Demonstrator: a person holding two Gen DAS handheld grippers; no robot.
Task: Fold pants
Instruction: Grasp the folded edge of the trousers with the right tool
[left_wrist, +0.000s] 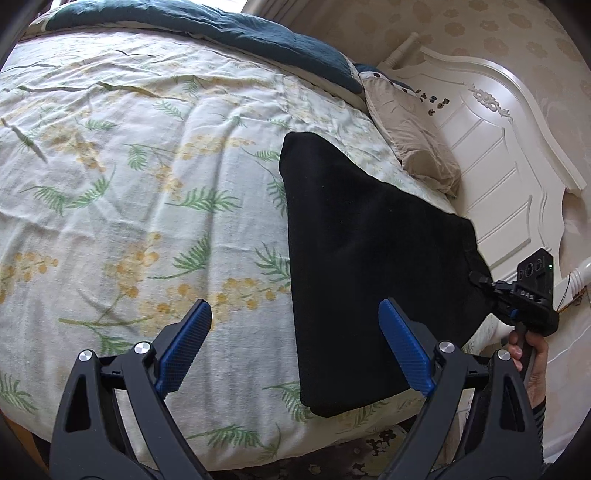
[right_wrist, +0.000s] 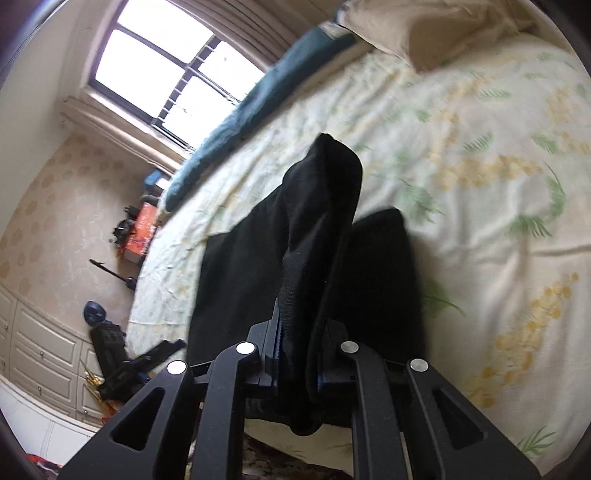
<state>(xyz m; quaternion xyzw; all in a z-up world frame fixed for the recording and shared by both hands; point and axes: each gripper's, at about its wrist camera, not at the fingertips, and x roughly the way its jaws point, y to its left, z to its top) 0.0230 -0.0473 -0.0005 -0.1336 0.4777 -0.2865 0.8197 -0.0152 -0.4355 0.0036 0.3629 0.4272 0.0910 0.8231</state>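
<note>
The black pants (left_wrist: 369, 266) lie partly folded on the floral bed cover at the right side of the bed. My left gripper (left_wrist: 295, 314) is open and empty, hovering above the cover, its right pad over the pants' near left edge. My right gripper (left_wrist: 484, 282) is shut on the pants' right edge and lifts it off the bed. In the right wrist view the pants (right_wrist: 314, 229) rise in a bunched fold straight from the shut right gripper (right_wrist: 295, 354), with a flat layer below.
A floral bed cover (left_wrist: 129, 184) spans the bed. A dark teal blanket (left_wrist: 221, 29) lies along the far side. A beige pillow (left_wrist: 410, 125) rests by the white headboard (left_wrist: 498, 147). White drawers (right_wrist: 40, 343) and clutter stand beside the bed.
</note>
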